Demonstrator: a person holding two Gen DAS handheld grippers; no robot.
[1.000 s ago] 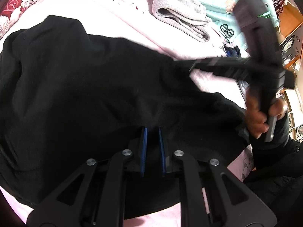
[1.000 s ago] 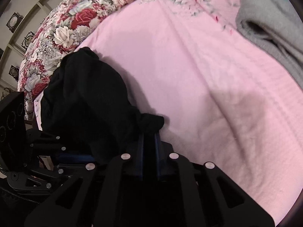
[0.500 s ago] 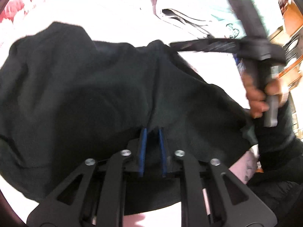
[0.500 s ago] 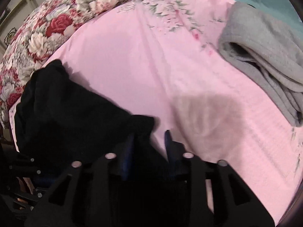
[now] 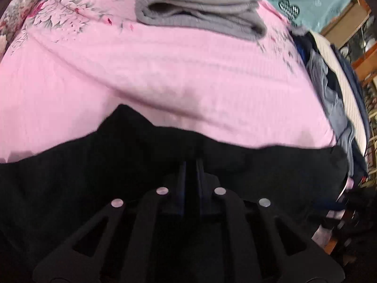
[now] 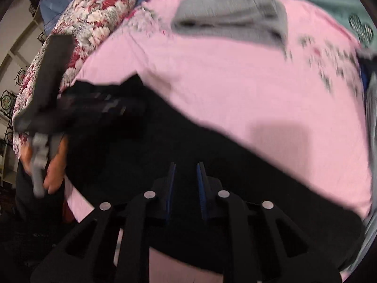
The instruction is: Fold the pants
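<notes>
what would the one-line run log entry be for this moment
step: fold pants | left gripper: closing at pants edge, grip unclear | right gripper: closing, pads apart over pants | black pants: lying on pink bedcover

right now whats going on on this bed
A person is folding black pants on a pink bedspread, a two-finger gripper in each hand. Both grippers are down over the black cloth with their jaws closing: the left gripper has cloth between its pads, the right gripper still shows a gap. A folded grey garment lies further back.
</notes>
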